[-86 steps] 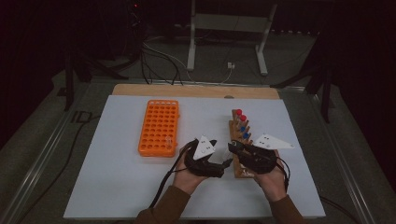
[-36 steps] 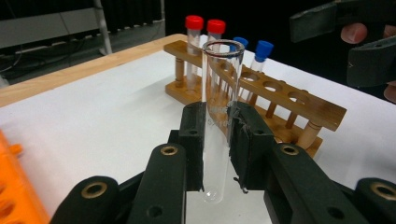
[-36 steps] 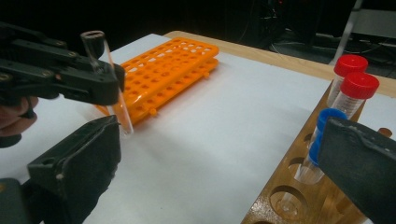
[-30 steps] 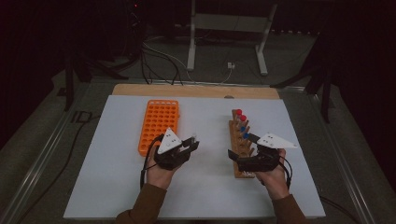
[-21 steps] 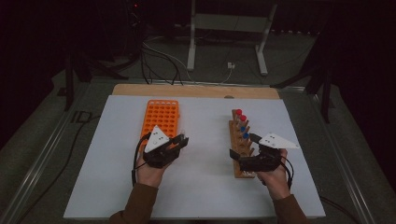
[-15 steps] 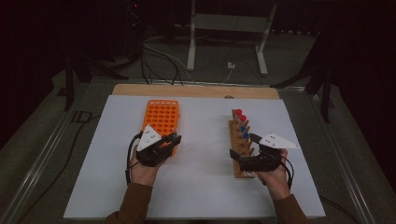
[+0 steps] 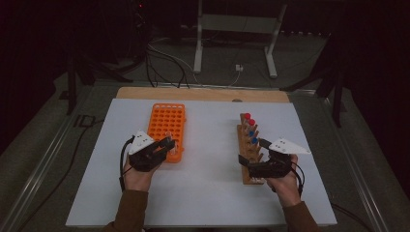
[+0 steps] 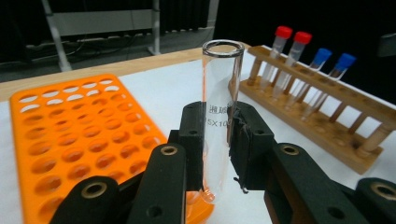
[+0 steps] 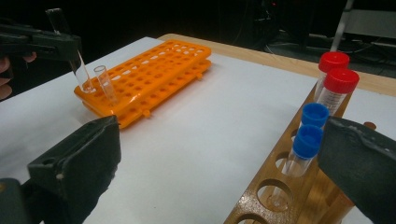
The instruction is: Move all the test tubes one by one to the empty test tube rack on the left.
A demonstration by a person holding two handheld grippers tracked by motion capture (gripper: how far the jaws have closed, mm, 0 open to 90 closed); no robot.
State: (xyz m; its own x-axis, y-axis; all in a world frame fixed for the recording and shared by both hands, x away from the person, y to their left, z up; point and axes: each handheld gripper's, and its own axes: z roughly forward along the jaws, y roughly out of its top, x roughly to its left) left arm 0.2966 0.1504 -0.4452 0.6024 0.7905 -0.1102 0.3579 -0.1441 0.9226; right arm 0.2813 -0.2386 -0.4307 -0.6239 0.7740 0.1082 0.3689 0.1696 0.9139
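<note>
my left gripper (image 8: 217, 140) is clamped on a clear glass test tube (image 8: 219, 107), pads pressing its lower-middle part, open mouth up, the tube near upright in the left gripper view. its rounded bottom hangs over the near edge of the orange rack (image 7: 167, 130); from the right gripper view the tube (image 9: 74, 56) tilts with its tip at a corner hole, though i cannot tell whether it has entered the hole or only touches the rim. just beside it one clear tube (image 9: 105, 83) already stands, slightly leaning, in the same corner of the rack. my right gripper (image 7: 255, 166) stands wide open with nothing between the jaws, resting by the near end of the wooden rack (image 9: 280, 182). that rack holds two red-capped tubes (image 9: 334, 77) and two blue-capped tubes (image 9: 310, 126); its nearest holes are empty. judgement: transfer of uncapped glass tubes from wood to orange is partly done, one seated and a second about to be seated. left: lower and release this tube; whether the capped tubes also move i cannot say. all on the white table cover (image 7: 212, 188).
</note>
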